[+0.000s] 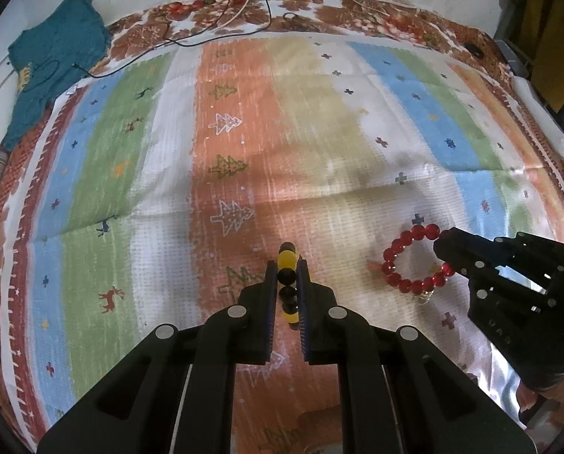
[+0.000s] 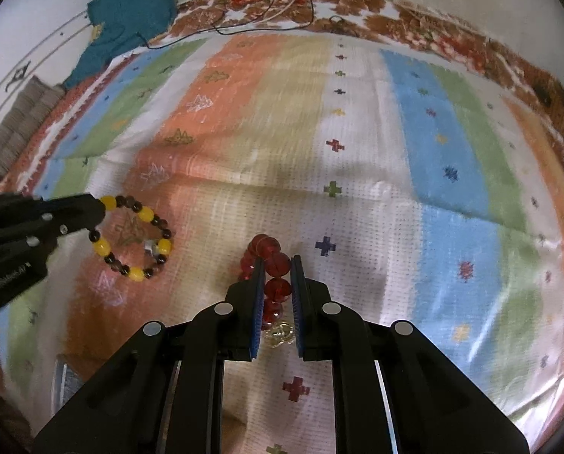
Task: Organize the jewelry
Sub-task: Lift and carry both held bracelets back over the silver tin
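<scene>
Bracelets, two of them, are what matters here, and each is already pinched in a tool above the striped blanket [image 1: 319,121] spread over the bed. The left tool [image 1: 286,268] is clenched on the yellow-and-dark beaded bracelet [image 2: 134,240], which from the other side shows as a full loop hanging off the tool's tips with a small silvery charm on it. The right tool [image 2: 276,265] is clamped on the red beaded bracelet [image 1: 414,261], its round glassy beads lined up between the blue pads, and a small gold-coloured charm dangles near the base of the pads. Both look light, so weight should be no worry. I would guess the beads are hard and smooth, strung on something stretchy, so the loop will swing and sag freely while each bead may roll under pressure. The safest hold seems to be square across one or two beads, as now, well away from the charms. A teal garment [image 1: 55,56] and some cables [image 1: 221,19] lie at the far edge, well apart.
</scene>
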Available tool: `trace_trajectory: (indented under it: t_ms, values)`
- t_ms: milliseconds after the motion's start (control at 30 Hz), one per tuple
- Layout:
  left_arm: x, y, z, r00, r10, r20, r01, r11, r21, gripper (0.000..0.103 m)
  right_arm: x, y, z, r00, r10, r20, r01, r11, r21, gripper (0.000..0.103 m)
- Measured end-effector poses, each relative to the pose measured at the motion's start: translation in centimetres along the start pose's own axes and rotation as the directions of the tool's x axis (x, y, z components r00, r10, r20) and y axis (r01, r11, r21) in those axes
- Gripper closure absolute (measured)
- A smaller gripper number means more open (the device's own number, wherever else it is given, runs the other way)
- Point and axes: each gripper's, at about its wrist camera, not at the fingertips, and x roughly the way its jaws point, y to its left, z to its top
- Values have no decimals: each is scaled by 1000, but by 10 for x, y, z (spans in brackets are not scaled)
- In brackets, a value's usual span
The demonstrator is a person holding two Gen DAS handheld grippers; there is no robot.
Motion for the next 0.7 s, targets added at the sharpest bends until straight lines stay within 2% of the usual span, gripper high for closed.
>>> trace_trajectory:
  t_ms: [700]
  values:
    - [-37, -12, -11, 999, 6, 54, -8, 1000, 29, 93, -42, 9, -10, 996, -19, 91, 22, 999, -26, 89]
